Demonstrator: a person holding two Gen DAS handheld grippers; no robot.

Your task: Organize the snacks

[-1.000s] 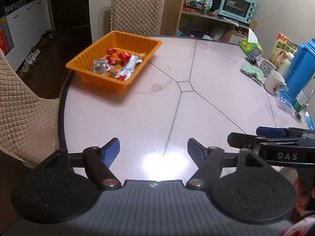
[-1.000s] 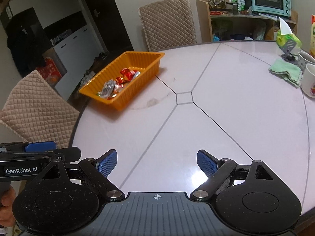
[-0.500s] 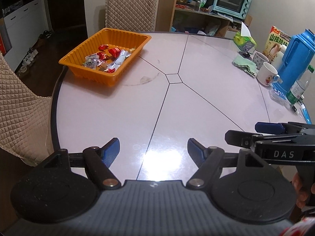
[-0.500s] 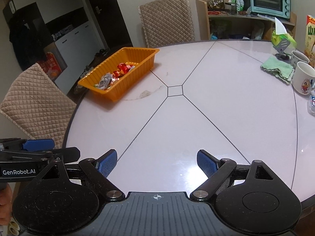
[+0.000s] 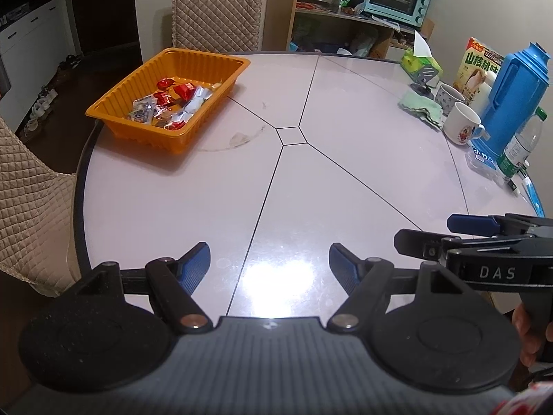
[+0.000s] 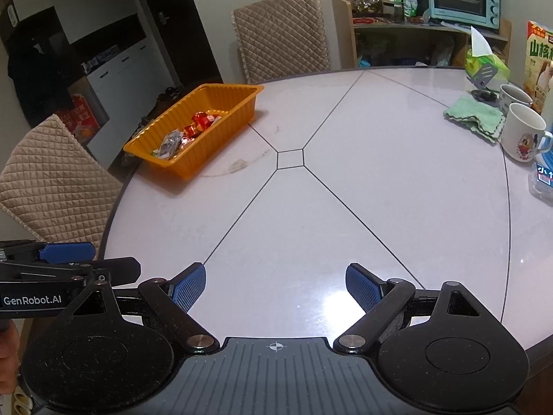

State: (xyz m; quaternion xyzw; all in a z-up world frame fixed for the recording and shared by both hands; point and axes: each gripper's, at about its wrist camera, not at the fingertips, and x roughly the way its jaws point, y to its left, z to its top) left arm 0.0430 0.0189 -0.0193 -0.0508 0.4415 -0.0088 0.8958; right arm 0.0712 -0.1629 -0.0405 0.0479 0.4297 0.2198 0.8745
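An orange ribbed tray stands at the far left of the round table. Inside it lie several wrapped snacks, red and silver. My left gripper hovers open over the table's near edge, with nothing between its blue pads. Its tips also show at the left edge of the right wrist view, left gripper. My right gripper is open too and holds nothing; in the left wrist view its tips, right gripper, stick in from the right. Both grippers are far from the tray.
The round white table carries two mugs, a green cloth, a blue jug, a plastic bottle and a tissue pack along its right side. Quilted chairs stand behind and left.
Both grippers have drawn back from the tray, so more of the table and its right-side clutter shows. Their jaws have stayed open as before.
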